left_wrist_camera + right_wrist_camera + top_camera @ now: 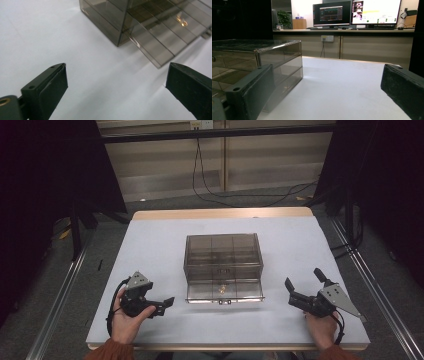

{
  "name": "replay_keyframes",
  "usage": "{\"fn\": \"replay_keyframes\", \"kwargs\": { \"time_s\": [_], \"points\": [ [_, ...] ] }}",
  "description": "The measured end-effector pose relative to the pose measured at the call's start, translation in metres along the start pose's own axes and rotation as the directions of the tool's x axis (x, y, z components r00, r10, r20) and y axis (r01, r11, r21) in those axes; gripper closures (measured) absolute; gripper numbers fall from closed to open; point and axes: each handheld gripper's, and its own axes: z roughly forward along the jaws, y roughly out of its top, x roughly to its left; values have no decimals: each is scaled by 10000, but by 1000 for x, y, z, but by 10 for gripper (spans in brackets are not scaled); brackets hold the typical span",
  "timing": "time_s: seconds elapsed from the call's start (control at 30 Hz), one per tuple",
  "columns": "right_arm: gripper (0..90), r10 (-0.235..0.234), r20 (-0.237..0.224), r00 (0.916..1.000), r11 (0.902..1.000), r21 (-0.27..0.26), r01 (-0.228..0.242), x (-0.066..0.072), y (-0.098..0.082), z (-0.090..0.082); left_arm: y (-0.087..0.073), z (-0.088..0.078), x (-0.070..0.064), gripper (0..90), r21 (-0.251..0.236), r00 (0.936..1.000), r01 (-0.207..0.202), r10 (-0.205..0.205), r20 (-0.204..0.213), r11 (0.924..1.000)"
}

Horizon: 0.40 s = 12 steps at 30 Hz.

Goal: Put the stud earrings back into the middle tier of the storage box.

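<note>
A smoky clear plastic drawer box (223,255) stands in the middle of the white table. Its bottom drawer (224,292) is pulled out toward me, and a small golden item (222,288) lies in it. My left gripper (165,305) is held low at the front left, pointing right at the box, open with nothing between its jaws. In the left gripper view the gripper (117,66) faces the box's corner (110,20), the drawer (160,40) and the golden item (182,22). My right gripper (302,278) is at the front right, open and empty. In its own view the right gripper (327,68) has the box (269,62) at its left.
A white mat (150,245) covers the table, with a wooden edge (222,213) at the far side. Black cables (240,195) lie on the floor beyond. Dark frames stand at both sides. Monitors (357,12) on a counter show in the right gripper view.
</note>
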Motion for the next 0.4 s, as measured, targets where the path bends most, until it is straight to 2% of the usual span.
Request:
{"fn": "replay_keyframes", "kwargs": {
  "time_s": [0.07,0.13,0.23,0.33,0.4],
  "points": [
    [0,-2,8,10000,10000,6,2,0,0,0,-6,-5,1,33,-513,10000,-2,4,26,9987],
    [0,-3,-13,10000,10000,-17,3,0,0,0,-13,-6,2,30,-687,9995,315,-309,103,9971],
    [0,-1,30,10000,10000,-23,1,0,0,0,-16,-6,3,32,-682,9999,136,-140,-55,9976],
    [0,10,27,10000,10000,-17,-10,0,0,0,-18,-4,7,31,-786,9985,489,-506,-203,9957],
    [0,2,24,10000,10000,-10,-2,0,0,0,-18,-2,9,30,-652,9977,485,-515,-449,9967]
  ]
}}
